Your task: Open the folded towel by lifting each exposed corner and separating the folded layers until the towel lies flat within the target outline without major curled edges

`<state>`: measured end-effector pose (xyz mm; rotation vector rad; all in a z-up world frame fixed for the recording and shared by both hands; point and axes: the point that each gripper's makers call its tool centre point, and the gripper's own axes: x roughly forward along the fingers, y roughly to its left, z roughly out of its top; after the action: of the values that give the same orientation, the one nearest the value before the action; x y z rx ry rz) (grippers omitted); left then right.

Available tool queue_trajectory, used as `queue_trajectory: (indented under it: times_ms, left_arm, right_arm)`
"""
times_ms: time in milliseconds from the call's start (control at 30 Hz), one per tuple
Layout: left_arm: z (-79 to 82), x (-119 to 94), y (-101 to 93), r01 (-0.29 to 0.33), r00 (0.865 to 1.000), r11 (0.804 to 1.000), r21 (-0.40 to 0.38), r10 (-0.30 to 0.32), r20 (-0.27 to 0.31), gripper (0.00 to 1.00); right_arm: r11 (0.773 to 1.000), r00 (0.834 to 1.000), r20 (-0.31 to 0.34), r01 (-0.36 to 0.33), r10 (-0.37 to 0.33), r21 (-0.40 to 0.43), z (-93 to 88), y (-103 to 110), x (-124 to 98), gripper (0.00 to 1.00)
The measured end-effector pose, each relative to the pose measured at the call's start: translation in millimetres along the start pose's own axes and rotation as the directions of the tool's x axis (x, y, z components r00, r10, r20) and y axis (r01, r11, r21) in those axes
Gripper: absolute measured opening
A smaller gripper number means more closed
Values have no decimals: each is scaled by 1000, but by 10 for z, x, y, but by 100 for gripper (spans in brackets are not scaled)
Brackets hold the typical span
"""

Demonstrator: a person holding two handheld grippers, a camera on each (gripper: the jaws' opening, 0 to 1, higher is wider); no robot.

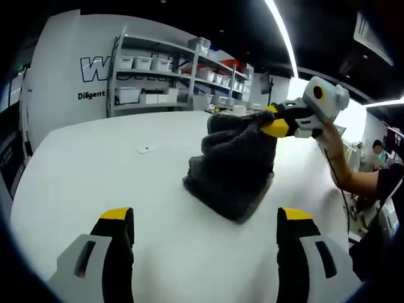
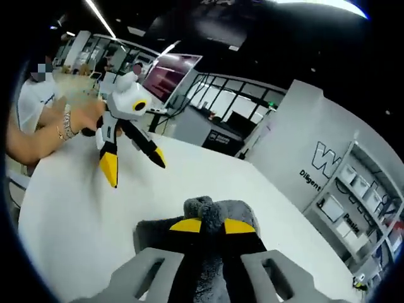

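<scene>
A dark grey towel (image 1: 232, 169) rises in a bunched heap from the white table (image 1: 95, 164), its lower end resting on the surface. My right gripper (image 1: 273, 118) reaches in from the right and is shut on the towel's top edge, holding it up. In the right gripper view the yellow-tipped jaws of the right gripper (image 2: 212, 225) pinch a fold of the towel (image 2: 205, 207). My left gripper (image 1: 205, 218) stands open, short of the towel and with nothing in it. It also appears across the table as the left gripper (image 2: 134, 165), open and held by a person's hand (image 2: 76, 117).
Metal shelves with white bins (image 1: 170, 69) stand behind the table, beside a white wall with lettering (image 1: 95, 69). A small pale mark (image 1: 145, 149) lies on the tabletop left of the towel. A person's forearm (image 1: 344, 170) runs along the table's right edge.
</scene>
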<state>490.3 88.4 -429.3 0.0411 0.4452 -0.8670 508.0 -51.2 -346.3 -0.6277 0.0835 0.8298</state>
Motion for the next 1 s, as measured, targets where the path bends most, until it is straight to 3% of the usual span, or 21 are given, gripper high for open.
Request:
queue_trajectory:
  times_ms: [267,500,767,1000]
  left_arm:
    - [-19,11,-10,4,1000,1000,-2,-4,-5,92]
    - [-44,21,1,2,1000,1000,-7,-3,-11,92]
    - [-75,20,10,-2,1000,1000,-11,2,-15,92]
    - [-97,30,30,-4,1000,1000,-16,4,-21,92]
  right_arm:
    - [995,995,35,89,-91,42,-56,-299,-364,5]
    - [980,983,34,177,-181,93,-273,-572,-681,4]
    - [935,958,36,269,-284,232,-601,-919,-1059,4]
    - [898,940,41,310,-339,312,-858,-1103,-1317,4]
